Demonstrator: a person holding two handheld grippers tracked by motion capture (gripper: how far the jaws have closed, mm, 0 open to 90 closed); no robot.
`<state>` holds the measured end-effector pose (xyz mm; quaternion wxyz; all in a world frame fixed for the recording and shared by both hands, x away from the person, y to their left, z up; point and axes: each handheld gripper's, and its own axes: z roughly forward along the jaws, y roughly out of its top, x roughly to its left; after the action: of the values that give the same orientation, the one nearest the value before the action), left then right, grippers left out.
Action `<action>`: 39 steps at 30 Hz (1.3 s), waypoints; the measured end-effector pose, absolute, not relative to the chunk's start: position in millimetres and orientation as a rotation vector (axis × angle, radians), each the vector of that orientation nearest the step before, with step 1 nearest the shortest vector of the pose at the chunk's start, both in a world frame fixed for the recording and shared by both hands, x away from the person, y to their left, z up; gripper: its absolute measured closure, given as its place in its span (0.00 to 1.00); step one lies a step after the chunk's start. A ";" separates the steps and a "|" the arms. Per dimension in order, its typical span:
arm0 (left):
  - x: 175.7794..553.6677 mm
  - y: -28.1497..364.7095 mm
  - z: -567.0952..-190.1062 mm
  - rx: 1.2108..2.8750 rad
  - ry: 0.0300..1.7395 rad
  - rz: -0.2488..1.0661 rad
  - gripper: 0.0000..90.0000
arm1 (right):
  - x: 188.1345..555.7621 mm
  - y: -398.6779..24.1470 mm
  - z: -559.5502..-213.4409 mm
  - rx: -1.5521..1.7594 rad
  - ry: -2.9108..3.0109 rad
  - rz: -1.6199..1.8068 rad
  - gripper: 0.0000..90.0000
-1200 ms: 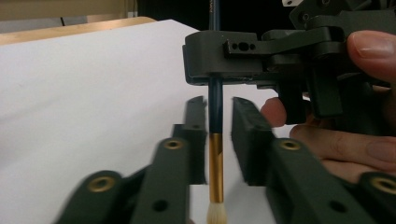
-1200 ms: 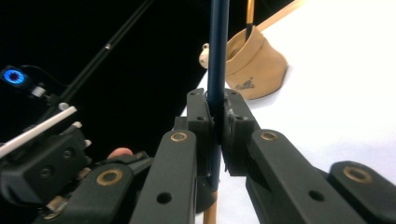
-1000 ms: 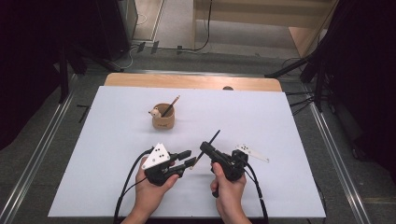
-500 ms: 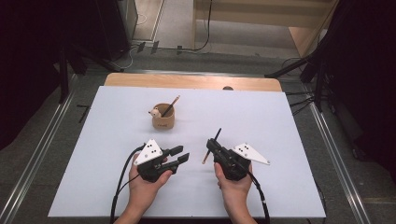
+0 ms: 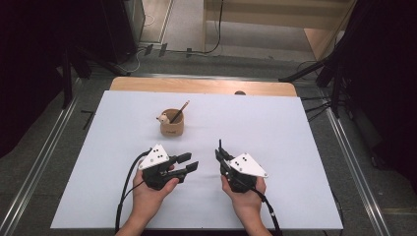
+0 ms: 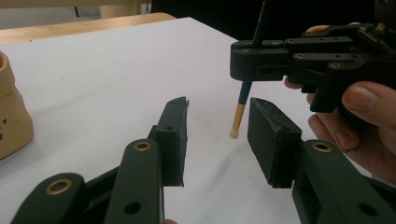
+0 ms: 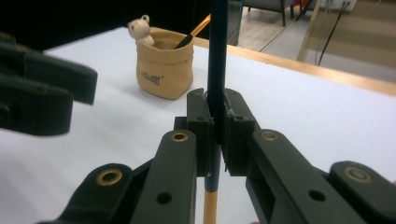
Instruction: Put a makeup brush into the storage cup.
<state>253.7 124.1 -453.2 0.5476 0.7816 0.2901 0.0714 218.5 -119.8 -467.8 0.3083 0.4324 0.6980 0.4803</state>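
Right gripper [image 5: 220, 153] near bottom edge of table [image 5: 295, 147], about 5 o'clock from cup. Jaws squeezed tight on dark pencil [image 7: 217, 70]. Pencil stands almost straight up, pale tip [image 6: 233, 134] down, close over white top.

Left gripper [image 5: 189, 163] just beside it, at 9 o'clock from right one. Jaws partly open, have just been opening, nothing between them.

Farther off, tan cup [image 5: 172, 124] with small bear at rim, at 12 o'clock from left gripper. 1 more pencil [image 5: 180, 111] leans inside cup.
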 end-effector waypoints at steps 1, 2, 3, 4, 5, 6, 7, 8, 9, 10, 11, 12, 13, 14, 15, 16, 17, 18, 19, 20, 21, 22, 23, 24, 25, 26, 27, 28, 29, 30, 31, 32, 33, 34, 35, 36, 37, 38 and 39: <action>253.8 124.4 -452.7 1.853 0.687 0.168 0.65 | 218.1 -118.0 -467.8 1.123 1.852 1.247 0.94; 254.0 124.8 -452.0 1.859 0.685 0.169 0.65 | 217.9 -116.4 -467.6 1.101 1.861 1.222 0.94; 254.0 125.0 -451.2 1.862 0.684 0.169 0.65 | 217.6 -114.8 -467.2 1.074 1.869 1.189 0.94; 254.1 125.2 -450.4 1.864 0.683 0.169 0.65 | 217.2 -112.8 -466.9 1.046 1.874 1.159 0.94; 254.2 125.6 -449.4 1.867 0.680 0.168 0.65 | 216.9 -111.4 -466.5 1.018 1.882 1.134 0.94; 254.3 125.9 -448.4 1.868 0.679 0.162 0.65 | 216.7 -110.1 -466.2 0.994 1.888 1.112 0.94; 254.3 126.2 -447.3 1.872 0.679 0.156 0.65 | 216.5 -108.8 -466.1 0.972 1.894 1.091 0.94; 254.3 126.3 -446.2 1.879 0.675 0.151 0.66 | 216.2 -107.6 -466.1 0.953 1.900 1.067 0.94; 254.0 126.0 -445.3 1.881 0.673 0.148 0.66 | 215.9 -106.4 -466.4 0.931 1.904 1.044 0.94; 253.9 125.9 -444.2 1.887 0.668 0.148 0.66 | 215.7 -105.1 -466.8 0.909 1.911 1.021 0.94; 253.9 125.8 -443.2 1.893 0.666 0.153 0.66 | 215.6 -103.8 -467.4 0.890 1.915 1.003 0.94; 253.8 125.9 -442.2 1.897 0.664 0.152 0.66 | 215.4 -102.7 -467.8 0.869 1.924 0.990 0.94; 254.0 126.1 -441.0 1.904 0.664 0.148 0.66 | 215.1 -101.6 -468.5 0.850 1.929 0.976 0.94; 254.1 125.9 -440.0 1.905 0.666 0.142 0.67 | 214.7 -99.9 -469.3 0.828 1.932 0.959 0.94; 254.1 125.9 -438.7 1.913 0.667 0.138 0.67 | 214.2 -98.6 -469.9 0.796 1.940 0.939 0.94; 254.2 125.9 -437.4 1.925 0.663 0.137 0.67 | 213.6 -96.8 -470.5 0.769 1.948 0.927 0.94; 254.1 125.7 -436.1 1.935 0.665 0.136 0.67 | 212.8 -95.0 -471.1 0.743 1.957 0.908 0.94; 254.0 125.6 -434.9 1.943 0.668 0.140 0.67 | 212.2 -93.0 -471.8 0.719 1.960 0.892 0.94; 254.2 125.9 -433.8 1.950 0.667 0.140 0.68 | 211.7 -90.9 -472.5 0.697 1.967 0.885 0.94; 254.2 126.0 -432.8 1.954 0.667 0.134 0.68 | 210.8 -89.0 -473.2 0.690 1.975 0.880 0.94; 254.1 126.0 -431.8 1.959 0.669 0.133 0.68 | 210.7 -87.5 -473.7 0.670 1.984 0.875 0.94; 254.0 125.9 -430.9 1.964 0.668 0.130 0.69 | 210.1 -85.5 -474.7 0.655 1.985 0.863 0.94; 254.0 125.8 -430.3 1.969 0.666 0.125 0.69 | 209.5 -83.4 -475.8 0.628 1.987 0.837 0.94; 254.0 125.7 -429.8 1.972 0.662 0.121 0.69 | 208.7 -81.1 -477.2 0.608 1.995 0.821 0.94; 253.7 125.4 -429.2 1.978 0.663 0.121 0.70 | 208.1 -79.3 -478.5 0.592 2.002 0.810 0.94; 253.6 124.9 -428.8 1.983 0.666 0.118 0.70 | 208.2 -77.8 -479.6 0.571 2.010 0.803 0.94; 253.6 124.4 -428.5 1.988 0.668 0.116 0.71 | 207.5 -76.3 -480.9 0.562 2.014 0.796 0.94; 253.4 123.9 -428.2 1.992 0.677 0.114 0.71 | 207.4 -75.1 -481.8 0.539 2.017 0.785 0.94; 253.4 123.6 -428.0 1.995 0.684 0.110 0.72 | 206.5 -73.6 -482.9 0.525 2.020 0.778 0.94; 253.7 123.2 -427.9 1.997 0.687 0.106 0.73 | 205.8 -72.4 -483.5 0.509 2.018 0.764 0.94; 254.0 122.9 -427.9 2.002 0.691 0.099 0.73 | 205.1 -71.3 -484.0 0.494 2.020 0.755 0.94; 254.1 122.4 -428.0 2.006 0.695 0.094 0.73 | 204.3 -70.0 -484.7 0.485 2.018 0.743 0.94; 254.4 122.0 -428.3 2.009 0.700 0.086 0.73 | 203.9 -68.8 -485.3 0.468 2.017 0.733 0.94; 254.6 121.4 -428.7 2.011 0.703 0.076 0.74 | 203.4 -67.7 -486.0 0.451 2.014 0.720 0.94; 254.8 120.8 -429.2 2.018 0.710 0.074 0.75 | 202.8 -66.2 -486.7 0.426 2.008 0.699 0.94; 255.1 120.1 -429.8 2.026 0.714 0.067 0.77 | 201.5 -64.6 -487.6 0.419 2.004 0.689 0.94; 255.3 119.4 -430.5 2.028 0.718 0.062 0.78 | 200.5 -63.4 -488.1 0.410 2.006 0.683 0.94; 255.8 119.0 -431.0 2.037 0.719 0.053 0.80 | 199.7 -62.5 -488.4 0.404 1.999 0.672 0.94; 256.2 118.8 -431.4 2.047 0.719 0.047 0.83 | 199.2 -61.6 -489.0 0.396 1.995 0.667 0.94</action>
<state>256.2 118.8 -431.4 0.4668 0.8342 0.2932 0.0191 199.2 -61.6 -489.0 0.4799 0.1622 0.8177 0.2734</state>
